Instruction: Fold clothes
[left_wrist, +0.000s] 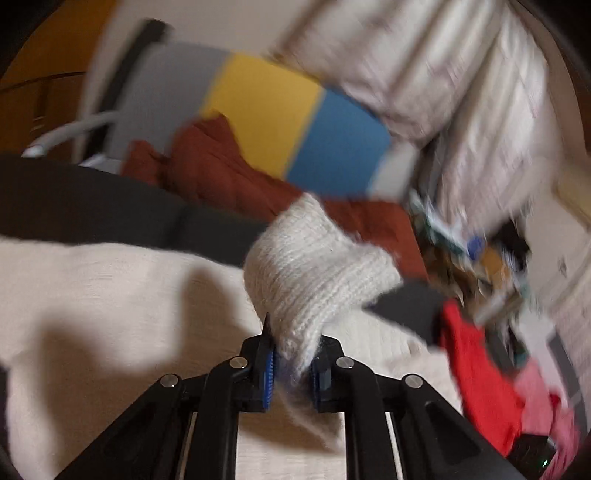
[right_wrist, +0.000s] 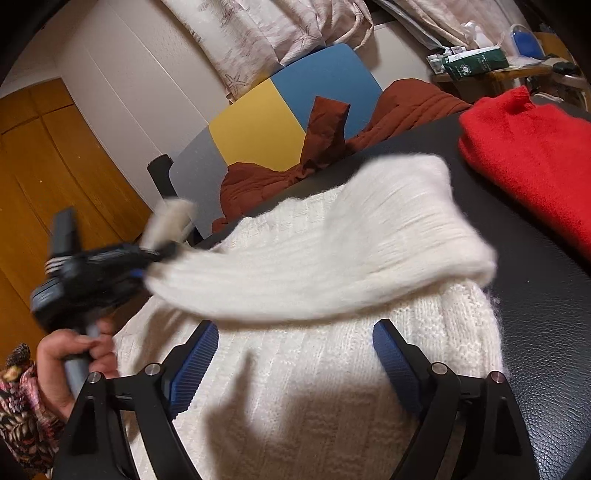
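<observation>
gripping white sweater (left_wrist: 314, 266) cuff; red sweater (right_wrist: 528, 147) folded, right view.

Cream-white ribbed knit sweater (right_wrist: 325, 369) lies on the black leather-grain counter (right_wrist: 546, 332). Plain red knit sweater (right_wrist: 535, 155) alongside. Rust-brown quilted cloth (right_wrist: 406, 107) behind. Chair back (right_wrist: 280, 110) in grey, yellow and blue panels. Pale curtain (right_wrist: 251, 40) with starfish print. Sleeve (right_wrist: 22, 413) dark floral. Both tongs black, pads (right_wrist: 195, 369) blue.
</observation>
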